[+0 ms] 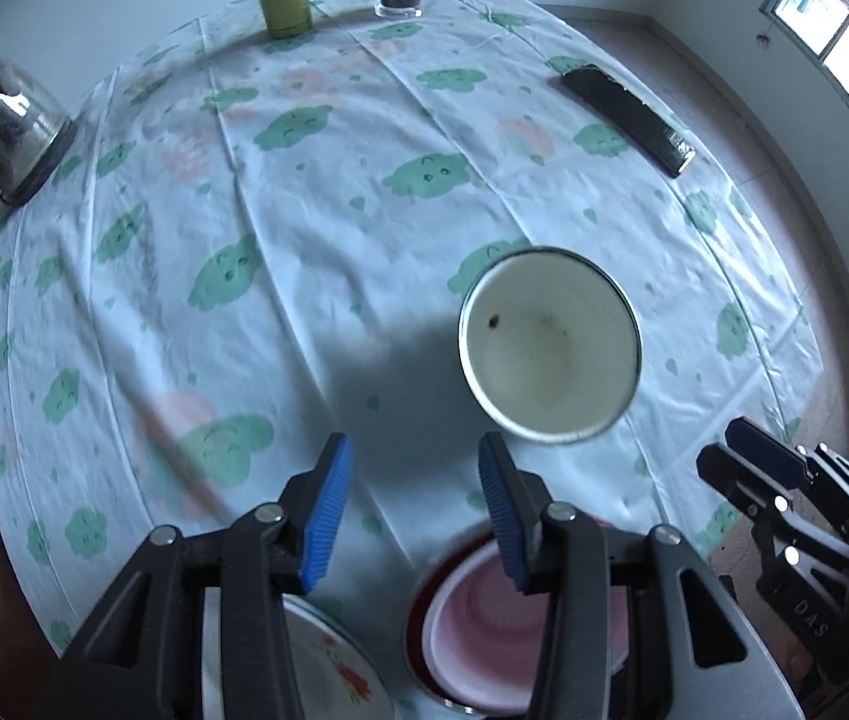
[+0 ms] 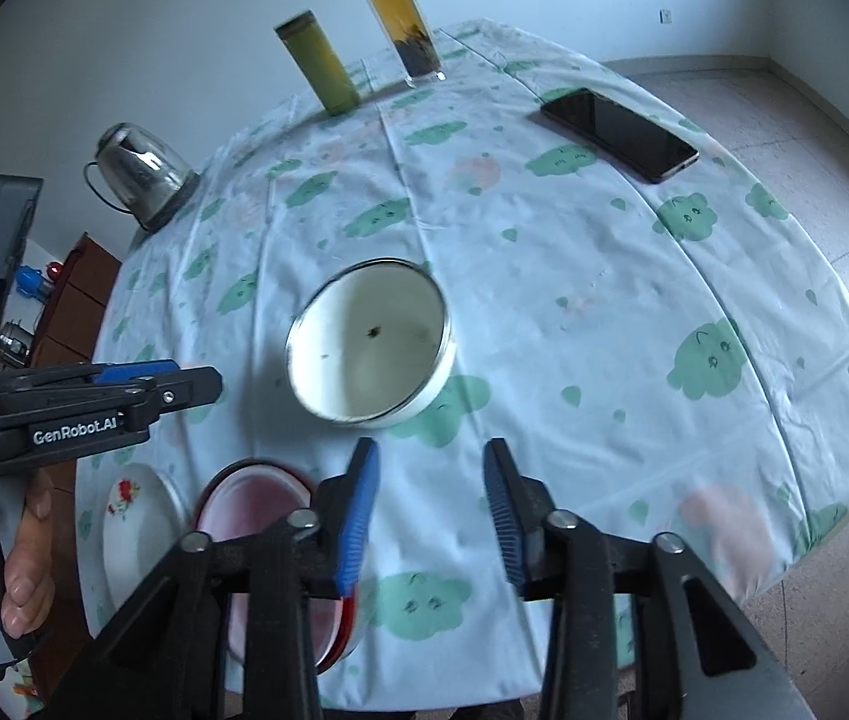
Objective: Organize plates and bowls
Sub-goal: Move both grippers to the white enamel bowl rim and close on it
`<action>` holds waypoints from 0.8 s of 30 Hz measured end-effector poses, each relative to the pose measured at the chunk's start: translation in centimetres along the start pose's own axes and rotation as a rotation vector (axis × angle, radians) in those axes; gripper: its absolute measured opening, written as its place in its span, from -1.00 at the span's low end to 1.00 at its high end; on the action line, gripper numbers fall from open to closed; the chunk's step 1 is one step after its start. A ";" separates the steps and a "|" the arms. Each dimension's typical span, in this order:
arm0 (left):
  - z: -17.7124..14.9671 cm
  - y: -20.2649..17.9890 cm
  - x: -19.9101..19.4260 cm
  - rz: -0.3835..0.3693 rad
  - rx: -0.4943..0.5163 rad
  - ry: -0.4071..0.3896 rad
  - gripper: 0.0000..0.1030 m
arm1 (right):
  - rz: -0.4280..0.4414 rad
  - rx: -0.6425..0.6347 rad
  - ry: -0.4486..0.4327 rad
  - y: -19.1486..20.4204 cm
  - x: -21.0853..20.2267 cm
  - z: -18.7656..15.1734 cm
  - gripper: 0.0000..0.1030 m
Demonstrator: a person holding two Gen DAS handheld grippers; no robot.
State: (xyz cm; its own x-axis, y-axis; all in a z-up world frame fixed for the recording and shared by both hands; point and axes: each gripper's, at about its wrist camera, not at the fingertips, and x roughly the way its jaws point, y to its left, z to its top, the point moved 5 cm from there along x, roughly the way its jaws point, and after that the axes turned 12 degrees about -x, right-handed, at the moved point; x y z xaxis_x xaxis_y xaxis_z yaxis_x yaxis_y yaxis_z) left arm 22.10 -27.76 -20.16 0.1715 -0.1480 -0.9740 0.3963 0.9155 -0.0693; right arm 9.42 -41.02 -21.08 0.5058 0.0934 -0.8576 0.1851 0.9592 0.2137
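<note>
- Hovering above the round table with the cloud-print cloth (image 2: 604, 312), both of your tools are released: the left gripper (image 1: 415, 504) and the right gripper (image 2: 431, 510) each show bare cloth between their blue pads, with nothing held.
- Your likeliest target is the white enamel bowl with the dark metal rim (image 2: 371, 341), which stands upright and alone near the middle of the table, just beyond the right gripper's tips and well apart from the other dishes.
- The other dishes sit at the near edge: a pink-lined bowl with a red outer wall (image 1: 484, 618) and, just beside it, a white plate with a red flower print (image 2: 136, 516). From the right wrist view the red bowl may be two nested bowls; you cannot tell for certain.
- To take the white bowl cleanly, bring one pad inside the wall and one outside, straddling the near rim, and close only once the rim sits deep between the pads.
- Lift straight up before carrying it across; enamel is slick, so a shallow pinch could let it swing or slip.
- Keep the empty left gripper clear of the red bowl, so there is room to lower the white one into it squarely.
- Stay well away from the black phone (image 2: 619, 133) near the far edge.
</note>
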 end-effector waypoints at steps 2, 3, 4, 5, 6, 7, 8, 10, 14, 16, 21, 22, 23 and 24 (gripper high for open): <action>0.5 -0.3 0.5 0.015 0.007 -0.002 -0.15 | -0.009 -0.008 0.006 -0.3 0.5 0.5 -0.30; 0.7 -0.4 0.8 0.021 0.010 -0.002 -0.15 | -0.014 -0.010 0.009 -0.4 0.8 0.8 -0.30; 1.0 -0.6 1.2 0.024 0.012 0.001 -0.15 | -0.011 -0.009 0.012 -0.6 1.1 1.2 -0.30; 1.2 -0.7 1.5 0.027 0.013 0.004 -0.15 | -0.007 -0.006 0.015 -0.6 1.3 1.5 -0.30; 1.3 -0.8 1.7 0.030 0.013 0.005 -0.15 | -0.006 -0.003 0.017 -0.8 1.7 1.9 -0.30; 1.6 -1.0 2.0 0.035 0.014 0.005 -0.15 | -0.009 -0.005 0.020 -0.9 2.0 2.2 -0.30; 1.8 -1.0 2.1 0.036 0.017 0.004 -0.15 | -0.012 -0.006 0.025 -1.0 2.4 2.5 -0.30; 2.1 -1.3 2.6 0.043 0.026 0.005 -0.15 | -0.015 -0.009 0.032 -1.1 3.1 3.1 -0.30; 2.7 -1.7 3.5 0.046 0.030 0.018 -0.17 | -0.011 -0.008 0.053 -1.3 4.2 3.7 -0.31; 2.9 -1.7 4.0 0.045 0.024 0.027 -0.20 | -0.009 -0.010 0.062 -1.3 4.7 3.9 -0.32; 3.0 -1.8 5.1 0.045 0.029 0.045 -0.26 | 0.008 -0.002 0.087 -1.3 5.8 4.2 -0.39; 3.0 -1.9 5.3 0.041 0.030 0.050 -0.27 | 0.009 -0.001 0.091 -1.3 6.0 4.1 -0.39; 3.0 -2.0 5.4 0.041 0.031 0.053 -0.31 | 0.010 -0.001 0.095 -1.3 6.2 4.1 -0.40; 3.0 -2.1 5.5 0.039 0.034 0.056 -0.37 | 0.011 0.001 0.101 -1.3 6.5 4.0 -0.43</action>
State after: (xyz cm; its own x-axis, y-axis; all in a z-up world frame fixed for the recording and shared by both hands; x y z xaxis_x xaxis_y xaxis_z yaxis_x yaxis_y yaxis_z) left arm 24.89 -31.64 -24.73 0.1374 -0.0909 -0.9863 0.4212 0.9066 -0.0248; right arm 15.86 -42.77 -25.04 0.4202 0.1308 -0.8979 0.1811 0.9575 0.2243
